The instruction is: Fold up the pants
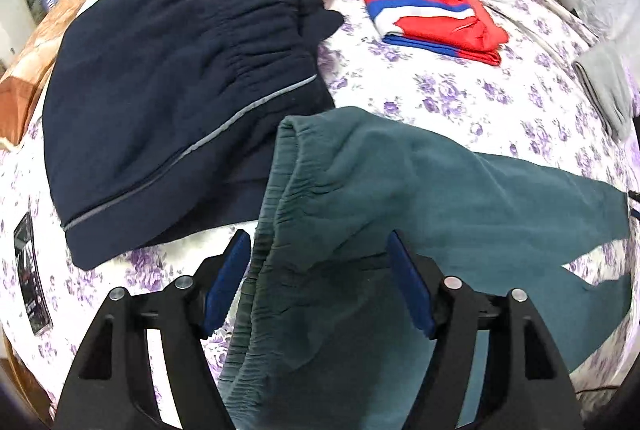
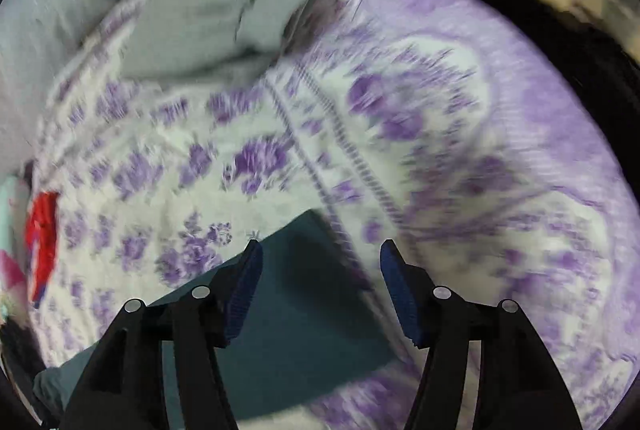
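**Teal pants spread on bed, both grippers open**

Lying across the floral bedsheet [image 1: 460, 98], the teal pants [image 1: 420, 190] are showing their elastic waistband toward the left gripper [image 1: 316, 242], with a leg running off to the right. The left gripper's fingers [image 1: 230, 270] are standing wide apart, straddling the waistband region; whether the pads are touching the fabric is not clear. Nothing is being clamped.

In the right wrist view, heavily motion-blurred, the right gripper [image 2: 318, 250] is also hanging with its fingers [image 2: 396, 282] spread apart, over a flat end of the teal pants [image 2: 304, 310] that is lying on the bedsheet's purple border [image 2: 520, 150]. No grip on the cloth.

Other items on the bed: navy pants [image 1: 168, 102], folded, lying just beside and partly under the teal waistband; a red, white and blue folded garment [image 1: 432, 18] well apart; a grey garment [image 1: 608, 86] at the right edge; a dark phone-like object [image 1: 30, 278] at the left edge.
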The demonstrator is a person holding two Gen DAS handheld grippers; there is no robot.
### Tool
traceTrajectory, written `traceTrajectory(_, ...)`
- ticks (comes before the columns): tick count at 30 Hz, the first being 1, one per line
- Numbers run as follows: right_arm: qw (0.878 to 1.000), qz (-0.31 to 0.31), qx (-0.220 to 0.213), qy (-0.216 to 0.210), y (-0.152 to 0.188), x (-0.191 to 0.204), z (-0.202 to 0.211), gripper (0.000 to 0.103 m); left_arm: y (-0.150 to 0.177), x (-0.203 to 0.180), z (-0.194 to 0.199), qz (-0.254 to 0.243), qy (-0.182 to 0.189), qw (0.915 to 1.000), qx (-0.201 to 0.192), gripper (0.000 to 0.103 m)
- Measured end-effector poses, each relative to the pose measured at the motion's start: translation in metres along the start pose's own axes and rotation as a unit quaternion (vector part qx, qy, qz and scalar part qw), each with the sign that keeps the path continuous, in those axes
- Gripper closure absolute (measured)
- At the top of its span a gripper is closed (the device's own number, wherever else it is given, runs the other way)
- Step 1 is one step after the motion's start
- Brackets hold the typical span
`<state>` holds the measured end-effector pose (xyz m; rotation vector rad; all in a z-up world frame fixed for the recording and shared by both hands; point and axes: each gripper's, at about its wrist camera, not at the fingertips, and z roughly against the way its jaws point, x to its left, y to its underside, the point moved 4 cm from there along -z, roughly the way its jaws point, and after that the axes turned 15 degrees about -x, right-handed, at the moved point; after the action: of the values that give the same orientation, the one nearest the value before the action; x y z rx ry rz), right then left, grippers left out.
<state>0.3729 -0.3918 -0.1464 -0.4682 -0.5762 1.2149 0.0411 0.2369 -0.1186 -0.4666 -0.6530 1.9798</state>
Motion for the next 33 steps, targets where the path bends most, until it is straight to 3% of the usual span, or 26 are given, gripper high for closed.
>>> traceTrajectory(2,0.999,0.03,0.034,0.012,0.011,0.01,-0.024,0.084,0.003,0.002,-0.002,-0.007,-0.014,0.9999,0.003,0.035)
traceTrajectory(3,0.998,0.055,0.019,0.02,0.007,0.016,-0.024,0.097,0.002,0.001,-0.006,-0.01,-0.021,0.9997,0.005,0.035)
traceTrajectory(4,0.998,0.06,-0.004,0.014,-0.003,0.019,-0.019,0.097,0.002,0.001,-0.008,-0.011,-0.025,0.9996,0.004,0.035)
traceTrajectory(6,0.997,0.043,-0.049,0.041,-0.022,0.009,-0.01,0.097,0.001,0.006,-0.009,-0.003,-0.033,0.9995,0.001,0.035)
traceTrajectory(7,0.997,0.037,-0.049,0.045,-0.027,0.004,-0.013,0.097,0.002,0.009,-0.01,0.003,-0.035,0.9994,0.003,0.035)
traceTrajectory(10,0.997,0.062,0.0,0.054,-0.018,0.003,-0.04,0.087,0.004,0.014,-0.018,0.008,-0.044,0.9989,0.011,0.035)
traceTrajectory(12,0.991,0.088,-0.027,0.095,-0.021,0.009,-0.033,0.031,0.002,0.015,-0.021,0.004,-0.048,0.9988,0.011,0.035)
traceTrajectory(13,0.99,0.086,-0.047,0.101,-0.023,0.012,-0.025,0.026,0.0,0.014,-0.023,0.004,-0.043,0.999,0.011,0.035)
traceTrajectory(16,0.988,0.083,-0.086,0.1,-0.017,0.019,0.004,0.026,-0.006,0.007,-0.029,-0.011,-0.03,0.9994,0.013,0.035)
traceTrajectory(19,0.993,0.059,-0.082,0.065,-0.002,0.016,0.026,0.026,-0.015,0.0,-0.044,-0.024,-0.017,0.9993,0.023,0.035)
traceTrajectory(23,0.997,0.034,-0.063,0.035,0.029,0.008,0.063,0.026,-0.022,-0.007,-0.062,-0.031,-0.026,0.9982,0.045,0.035)
traceTrajectory(25,0.998,0.022,-0.049,0.024,0.046,0.006,0.076,0.026,-0.024,-0.002,-0.068,-0.014,-0.047,0.9976,0.048,0.05)
traceTrajectory(26,0.999,0.019,-0.044,0.02,0.053,0.005,0.08,0.026,-0.024,0.001,-0.07,-0.012,-0.062,0.9967,0.051,0.067)
traceTrajectory(27,0.999,0.02,-0.039,0.018,0.062,0.006,0.083,0.026,-0.023,0.004,-0.072,-0.015,-0.073,0.9956,0.057,0.076)
traceTrajectory(30,0.999,0.03,-0.029,0.011,0.078,0.012,0.091,0.026,-0.026,0.011,-0.068,0.015,-0.075,0.9956,0.053,0.08)
traceTrajectory(33,0.998,0.027,-0.005,-0.057,0.093,0.036,0.092,0.026,-0.027,0.014,-0.064,0.036,-0.071,0.9955,0.05,0.081)
